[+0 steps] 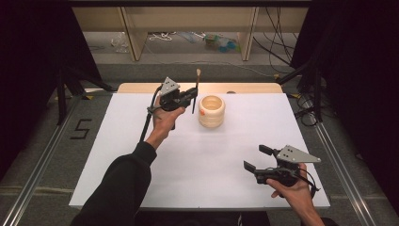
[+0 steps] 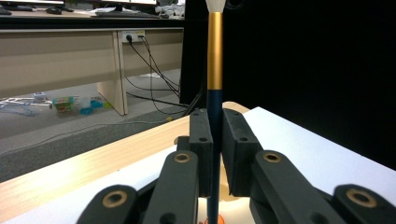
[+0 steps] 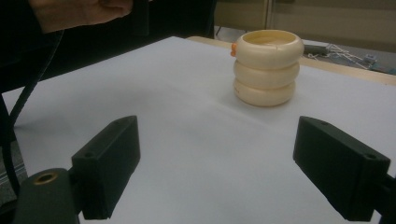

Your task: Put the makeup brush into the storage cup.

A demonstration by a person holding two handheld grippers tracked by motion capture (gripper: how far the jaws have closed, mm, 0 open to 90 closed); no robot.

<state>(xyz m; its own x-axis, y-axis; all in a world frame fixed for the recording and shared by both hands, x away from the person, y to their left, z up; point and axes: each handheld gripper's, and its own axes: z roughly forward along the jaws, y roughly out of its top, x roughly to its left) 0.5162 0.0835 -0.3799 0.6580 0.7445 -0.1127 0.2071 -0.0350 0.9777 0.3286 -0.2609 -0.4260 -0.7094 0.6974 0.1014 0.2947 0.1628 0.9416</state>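
White paper covers the wooden table (image 1: 141, 155), and dark curtains hang on both sides of the room. Behind the table we see a grey floor with loose cables and pale wooden furniture. Near the far edge of the table, about in the middle, stands a cream pot made of three fat rings (image 1: 211, 111), with a small orange spot on its side. We hold our left gripper (image 1: 193, 94) up in the air just beside the pot, on its left, close to the far edge. Its jaws are squeezed tight on a thin paintbrush with a dark blue handle, a gold band and a pale tip (image 1: 195, 90). The brush stands almost straight up, tip at the top, and its bottom end hangs above the paper next to the pot, not inside it. In the left gripper view the dark handle runs up between the two black pads (image 2: 201, 140), and the gold band sits above them. Our right gripper (image 1: 256, 158) waits near the near right corner of the table, well apart from the pot. Its jaws are wide apart with nothing between them, and in the right gripper view they point toward the pot across the bare paper.
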